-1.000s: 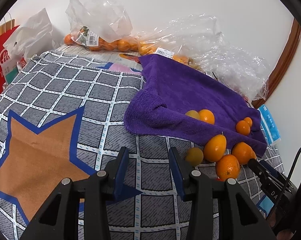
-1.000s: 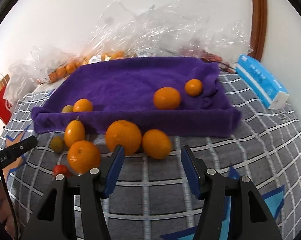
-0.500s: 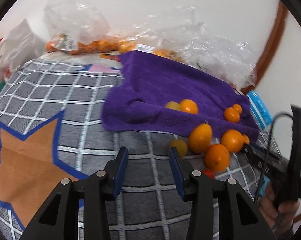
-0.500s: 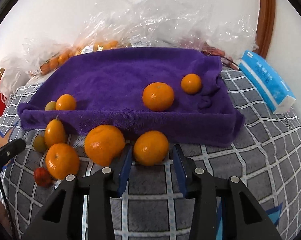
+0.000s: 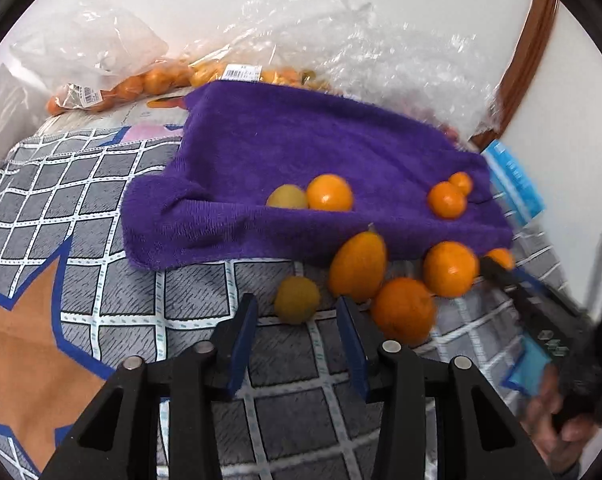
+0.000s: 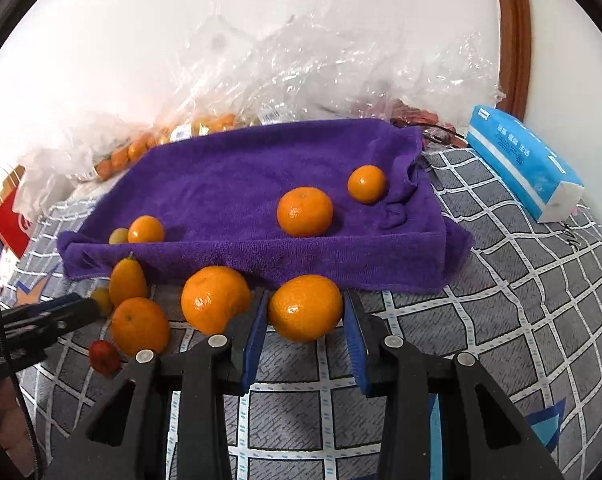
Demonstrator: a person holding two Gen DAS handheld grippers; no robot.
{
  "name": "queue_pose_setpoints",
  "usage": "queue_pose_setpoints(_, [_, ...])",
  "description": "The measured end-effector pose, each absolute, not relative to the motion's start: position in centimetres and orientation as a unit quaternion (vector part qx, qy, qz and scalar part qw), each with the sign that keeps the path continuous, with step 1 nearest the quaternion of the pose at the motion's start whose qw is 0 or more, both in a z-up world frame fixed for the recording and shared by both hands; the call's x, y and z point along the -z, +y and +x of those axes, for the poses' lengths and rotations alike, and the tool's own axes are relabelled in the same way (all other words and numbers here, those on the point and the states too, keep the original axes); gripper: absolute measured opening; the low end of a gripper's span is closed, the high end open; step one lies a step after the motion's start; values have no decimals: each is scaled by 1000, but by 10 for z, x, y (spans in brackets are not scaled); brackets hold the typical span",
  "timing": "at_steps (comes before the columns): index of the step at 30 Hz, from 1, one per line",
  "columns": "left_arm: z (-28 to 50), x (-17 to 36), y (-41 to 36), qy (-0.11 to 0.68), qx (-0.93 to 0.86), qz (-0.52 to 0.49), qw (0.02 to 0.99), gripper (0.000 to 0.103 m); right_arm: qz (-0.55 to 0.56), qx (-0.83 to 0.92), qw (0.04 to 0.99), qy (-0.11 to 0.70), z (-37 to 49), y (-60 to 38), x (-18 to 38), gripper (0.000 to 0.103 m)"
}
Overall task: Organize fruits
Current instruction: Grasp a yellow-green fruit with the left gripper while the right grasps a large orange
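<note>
A purple towel (image 6: 261, 196) lies on the checked cloth with several oranges on it. More fruit lies in front of its near edge. My right gripper (image 6: 305, 316) has its jaws around an orange (image 6: 305, 307), both pads touching or nearly touching its sides. A second orange (image 6: 215, 298) sits just left of it. My left gripper (image 5: 297, 322) is open, with a small yellow-green fruit (image 5: 297, 299) just ahead between its fingertips. An elongated orange fruit (image 5: 357, 266) and a round orange (image 5: 403, 310) lie to its right.
Clear plastic bags (image 6: 301, 64) with bagged oranges (image 5: 141, 86) lie behind the towel against the wall. A blue tissue pack (image 6: 525, 162) lies at the right. A small red fruit (image 6: 104, 355) lies at the near left. A red paper bag (image 6: 9, 222) stands far left.
My right gripper has moved forward and narrowed around the orange. My left gripper has moved forward and right toward the small yellow-green fruit.
</note>
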State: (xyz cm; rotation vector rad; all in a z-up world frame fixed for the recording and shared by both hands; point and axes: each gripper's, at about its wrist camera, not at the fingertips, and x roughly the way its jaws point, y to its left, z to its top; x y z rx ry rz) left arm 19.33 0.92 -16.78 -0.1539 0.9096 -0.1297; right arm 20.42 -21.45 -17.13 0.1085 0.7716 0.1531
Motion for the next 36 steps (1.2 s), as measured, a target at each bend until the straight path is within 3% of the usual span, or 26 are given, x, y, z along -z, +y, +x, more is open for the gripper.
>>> queue_pose_setpoints(4, [190, 171, 5, 418, 52, -51, 906, 23, 42, -84, 922, 376, 204, -210, 171, 37])
queue_pose_setpoints(18, [190, 170, 11, 414, 80, -82, 903, 23, 29, -71, 917, 392, 210, -204, 175, 37])
queue_pose_setpoints(36, [172, 149, 7, 342, 57, -63, 936, 23, 30, -65, 934, 351, 196, -207, 163, 37])
